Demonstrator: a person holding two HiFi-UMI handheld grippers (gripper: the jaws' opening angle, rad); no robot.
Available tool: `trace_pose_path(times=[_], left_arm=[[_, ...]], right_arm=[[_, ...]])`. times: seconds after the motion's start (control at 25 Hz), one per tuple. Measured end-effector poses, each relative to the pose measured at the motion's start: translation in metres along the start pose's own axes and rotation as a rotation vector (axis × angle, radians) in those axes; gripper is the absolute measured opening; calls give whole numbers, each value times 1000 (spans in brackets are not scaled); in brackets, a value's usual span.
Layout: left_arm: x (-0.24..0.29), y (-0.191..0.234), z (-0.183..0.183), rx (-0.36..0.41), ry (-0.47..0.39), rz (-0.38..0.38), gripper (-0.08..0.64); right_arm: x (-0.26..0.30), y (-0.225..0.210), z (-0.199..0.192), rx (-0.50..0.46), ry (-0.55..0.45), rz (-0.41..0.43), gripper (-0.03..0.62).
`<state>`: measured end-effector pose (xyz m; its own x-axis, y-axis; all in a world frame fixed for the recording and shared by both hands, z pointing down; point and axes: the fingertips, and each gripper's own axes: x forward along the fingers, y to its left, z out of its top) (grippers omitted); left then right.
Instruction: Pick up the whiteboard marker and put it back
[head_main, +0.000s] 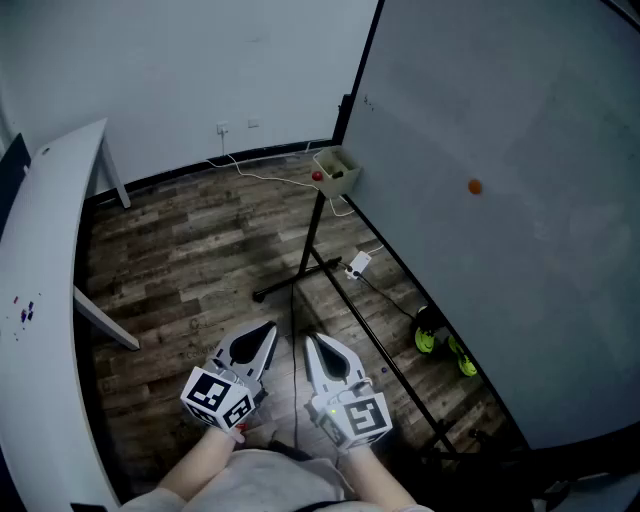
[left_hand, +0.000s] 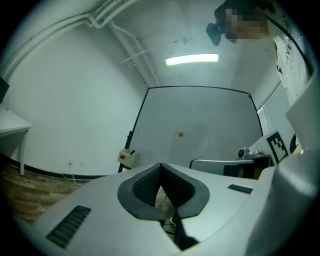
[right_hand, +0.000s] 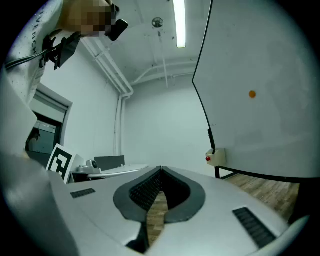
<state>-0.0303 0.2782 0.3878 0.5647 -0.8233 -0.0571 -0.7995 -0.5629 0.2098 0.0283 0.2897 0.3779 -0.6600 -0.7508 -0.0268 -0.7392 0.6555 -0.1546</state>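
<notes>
The left gripper (head_main: 268, 330) was held low, jaws pressed together on nothing; the right gripper (head_main: 311, 342) beside it was closed and empty too. The marker could not be picked out for certain; a red object (head_main: 317, 177) sat at a small box (head_main: 340, 168) on the whiteboard (head_main: 500, 200) frame.

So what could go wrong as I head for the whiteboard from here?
The left gripper and right gripper are both shut, so they'd bump a marker rather than take it. The stand's black legs and white cable cross the floor ahead: trip or snag risk. No marker is plainly visible; the red thing at the beige box might be one.
</notes>
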Motion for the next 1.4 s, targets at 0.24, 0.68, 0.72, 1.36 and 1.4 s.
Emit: trace_pose_path(times=[0.24, 0.68, 0.72, 1.36, 1.4], left_arm=[[2, -3, -2, -6, 3, 16, 14], [4, -8, -12, -8, 2, 37, 15], [4, -10, -12, -9, 3, 39, 14], [81, 14, -12, -19, 11, -23, 15], [87, 21, -10, -20, 13, -25, 15]], right_arm=[[-4, -5, -5, -3, 19, -1, 18], [-12, -17, -13, -5, 14, -10, 18], [-13, -19, -13, 1, 6, -9, 20], [29, -69, 0, -10, -32, 6, 20], [37, -73, -2, -7, -28, 5, 20]])
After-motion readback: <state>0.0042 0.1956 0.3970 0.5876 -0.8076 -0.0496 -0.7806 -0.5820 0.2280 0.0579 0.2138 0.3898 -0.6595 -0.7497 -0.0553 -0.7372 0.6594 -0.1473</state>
